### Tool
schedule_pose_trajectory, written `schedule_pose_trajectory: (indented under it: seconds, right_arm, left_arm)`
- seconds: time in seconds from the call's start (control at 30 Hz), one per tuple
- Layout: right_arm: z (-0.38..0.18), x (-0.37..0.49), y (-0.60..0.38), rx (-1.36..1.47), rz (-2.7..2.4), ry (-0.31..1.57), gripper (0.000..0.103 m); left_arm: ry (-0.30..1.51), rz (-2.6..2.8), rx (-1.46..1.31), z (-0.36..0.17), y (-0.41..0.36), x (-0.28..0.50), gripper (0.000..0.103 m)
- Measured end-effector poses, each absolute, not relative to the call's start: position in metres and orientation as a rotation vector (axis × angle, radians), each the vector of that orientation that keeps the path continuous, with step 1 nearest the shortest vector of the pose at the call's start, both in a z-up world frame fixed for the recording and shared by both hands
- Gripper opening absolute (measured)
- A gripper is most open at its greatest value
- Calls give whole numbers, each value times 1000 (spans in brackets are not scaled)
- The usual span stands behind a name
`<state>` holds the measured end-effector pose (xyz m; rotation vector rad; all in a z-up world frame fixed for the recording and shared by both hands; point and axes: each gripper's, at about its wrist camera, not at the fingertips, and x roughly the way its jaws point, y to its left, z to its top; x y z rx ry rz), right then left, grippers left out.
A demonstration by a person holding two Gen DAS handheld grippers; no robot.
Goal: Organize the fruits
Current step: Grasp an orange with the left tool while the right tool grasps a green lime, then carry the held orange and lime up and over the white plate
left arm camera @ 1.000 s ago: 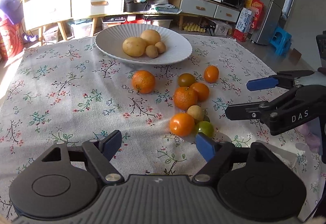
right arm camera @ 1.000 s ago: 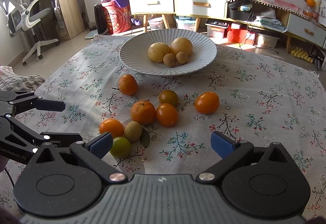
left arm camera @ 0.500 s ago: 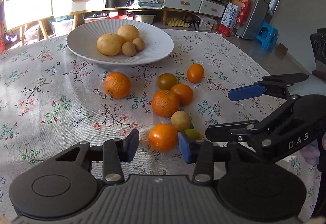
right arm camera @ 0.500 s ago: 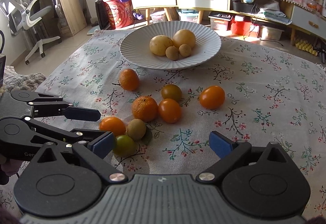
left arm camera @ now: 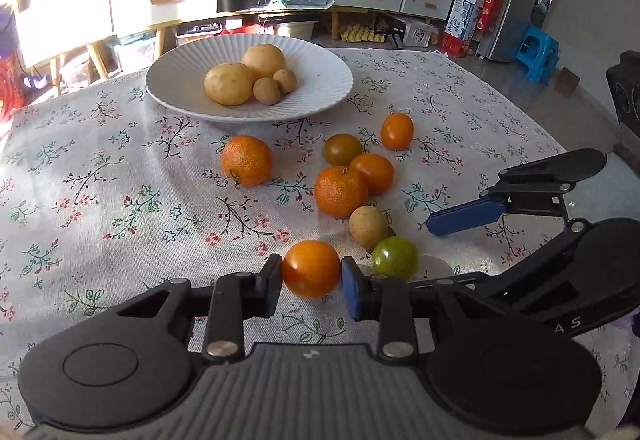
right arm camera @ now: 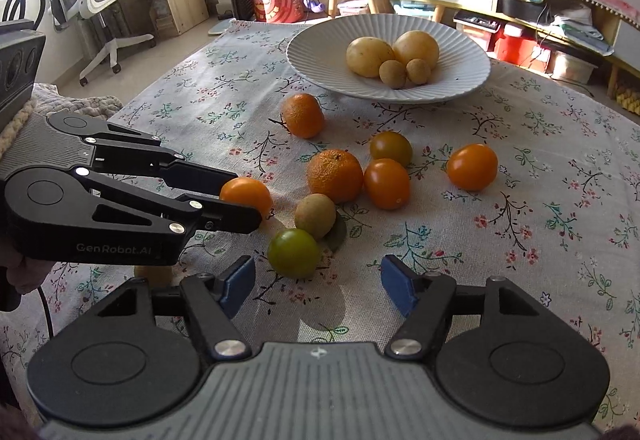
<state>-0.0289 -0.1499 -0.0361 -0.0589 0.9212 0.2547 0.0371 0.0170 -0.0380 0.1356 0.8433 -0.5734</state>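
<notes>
Left wrist view — the left tool (left arm camera: 311,278) has its two pads pressed against either flank of a smooth, round orange tomato-like fruit (left arm camera: 311,267), which sits dead centre between them on the floral-cloth worktop (left arm camera: 120,180); I judge the grip made, the fruit not yet raised. Straight ahead along the tool's axis, well apart from the fruit, lies the ribbed white ceramic plate (left arm camera: 320,80), holding four tan potato-like pieces and no orange ones. Just right of the held fruit sits a small round green fruit (left arm camera: 395,257), with a small tan oval fruit (left arm camera: 368,227) touching it on the far side. The right tool (left arm camera: 472,240) enters from the right with its blue-padded fingers spread apart, empty.

Right wrist view — the right tool (right arm camera: 316,285) stands wide apart, clamped on nothing; the green fruit (right arm camera: 293,252) lies just ahead of it, slightly left of its centre line and nearer its left pad. The left tool (right arm camera: 234,204) reaches in from the left, closed about the orange fruit (right arm camera: 247,195). Judgement: the coming move turns on the forward direction — the plate (right arm camera: 460,80) lies beyond the loose cluster, so the held fruit must clear the pebbly-skinned mandarin (right arm camera: 335,175) and its neighbours. Being round, the fruit has no long axis to align.
</notes>
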Motion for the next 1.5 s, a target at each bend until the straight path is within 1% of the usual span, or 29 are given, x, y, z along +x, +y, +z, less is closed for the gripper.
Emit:
schedule_pose_trajectory:
  seconds: [0.33,0.43,0.5,0.7,1.5]
  right_arm:
    - [-39,-27,-136,-95,267,930,53]
    - [-40,-25,-135,-109,261,925,47]
    - [-40,-25,-134,-108,264,923,41]
    - [-38,-26,-134,-110,262,911,27]
    - [-14,-19,-151,-49,222,846,26]
  left_arm:
    - [864,-538,142,-36,21,36,23]
    - [864,-536,146,-36,20,36,23]
    - [865,-536,143,-36,20,36,23]
    - [864,-532,143,-36,19,35,23]
    - [816,-517,98,-19,17,42,23]
